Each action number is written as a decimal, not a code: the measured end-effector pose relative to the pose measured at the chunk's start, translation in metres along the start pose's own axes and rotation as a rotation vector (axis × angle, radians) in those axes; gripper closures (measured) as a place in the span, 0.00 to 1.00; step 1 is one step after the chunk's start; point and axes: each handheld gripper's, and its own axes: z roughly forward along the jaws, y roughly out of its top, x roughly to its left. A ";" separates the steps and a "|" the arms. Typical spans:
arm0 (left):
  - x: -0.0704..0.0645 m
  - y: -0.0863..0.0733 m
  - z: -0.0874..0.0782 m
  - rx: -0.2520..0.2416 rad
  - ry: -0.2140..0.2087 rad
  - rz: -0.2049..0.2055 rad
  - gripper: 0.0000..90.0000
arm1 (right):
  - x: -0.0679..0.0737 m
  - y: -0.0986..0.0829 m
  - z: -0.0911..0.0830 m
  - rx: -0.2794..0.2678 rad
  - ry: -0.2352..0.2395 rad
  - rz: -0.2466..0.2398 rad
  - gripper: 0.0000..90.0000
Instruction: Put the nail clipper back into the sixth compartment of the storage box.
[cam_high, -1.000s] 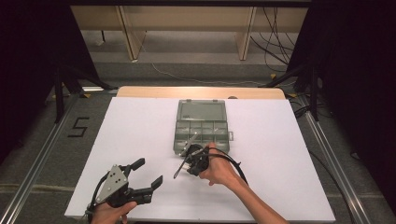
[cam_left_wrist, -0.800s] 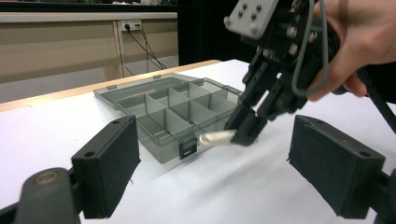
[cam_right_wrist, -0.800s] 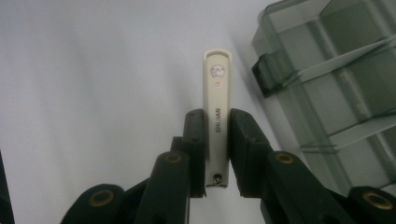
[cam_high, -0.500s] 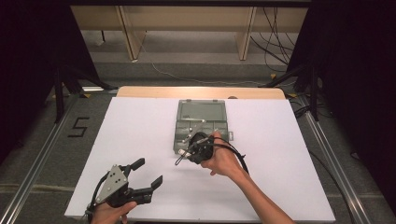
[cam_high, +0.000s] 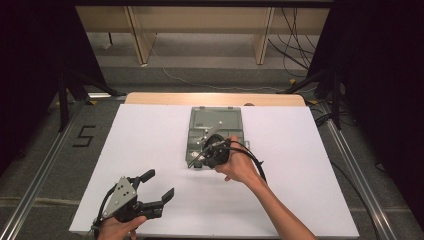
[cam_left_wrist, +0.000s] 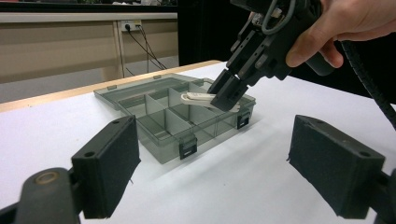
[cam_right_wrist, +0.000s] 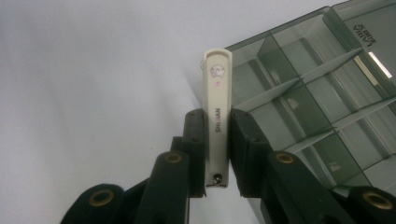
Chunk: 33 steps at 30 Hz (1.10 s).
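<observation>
**Nail clipper held over the open compartment box**

The right claw (cam_right_wrist: 217, 140) is pinching a cream nail clipper (cam_right_wrist: 217, 107) by its lower half, the pads pressed against its two long sides. In the left claw's view the clipper (cam_left_wrist: 201, 98) lies nearly level, just above the near right corner of the grey box (cam_left_wrist: 154, 140), whose lid is folded back flat on the white surface (cam_high: 150, 135). From above, the right claw (cam_high: 212, 150) hangs over the near end of the box (cam_high: 200, 120). The compartments that can be seen look empty.

The left claw (cam_high: 157, 185) rests low near the front edge of the surface, well apart from the box, its jaws spread wide with nothing between them.

The step in hand appears to be placing the clipper in a compartment. The next move would call for lining the clipper up lengthwise with one cell, lowering it between the dividers, and only then spreading the jaws. Released crosswise, it could land on a divider.
</observation>
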 end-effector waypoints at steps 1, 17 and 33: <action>0.000 0.000 0.000 0.000 -0.002 0.004 0.18 | -0.001 0.000 0.000 -0.002 0.001 0.001 0.86; 0.000 0.000 0.000 0.000 -0.003 0.007 0.18 | -0.016 0.003 0.004 -0.021 -0.033 0.068 0.86; 0.000 0.000 0.000 -0.002 -0.003 0.002 0.18 | -0.031 0.005 0.012 -0.041 -0.059 0.146 0.86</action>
